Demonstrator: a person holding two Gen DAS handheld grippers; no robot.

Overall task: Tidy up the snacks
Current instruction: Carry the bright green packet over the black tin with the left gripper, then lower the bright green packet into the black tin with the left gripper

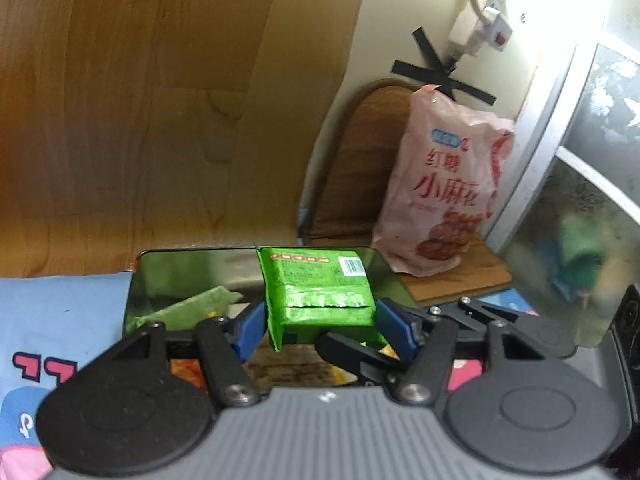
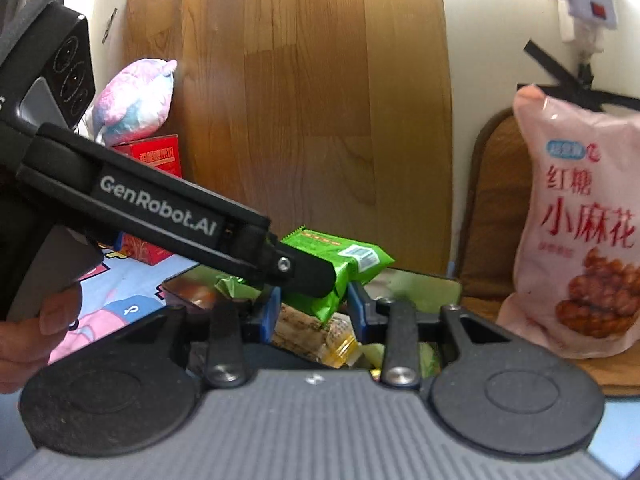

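Observation:
A green snack packet (image 1: 320, 288) hangs above a dark, glossy bin (image 1: 138, 280). My left gripper (image 1: 320, 314) has its blue pads against the packet's two sides and is shut on it. In the right wrist view the left gripper (image 2: 304, 276) reaches in from the left, clamped over the same green packet (image 2: 352, 260). The packet's lower end sits between the blue pads of my right gripper (image 2: 314, 306), which also looks shut on it. One black finger of the right gripper (image 1: 348, 350) shows under the packet. Brown and yellow snack packs (image 2: 308, 332) lie in the bin below.
A tall pink snack bag (image 2: 576, 220) stands on a brown mat (image 1: 352, 168) to the right of the bin. A red box (image 2: 156, 160) and a plush toy (image 2: 136, 100) sit at the back left by a wooden board. A hand (image 2: 36, 328) holds the left gripper.

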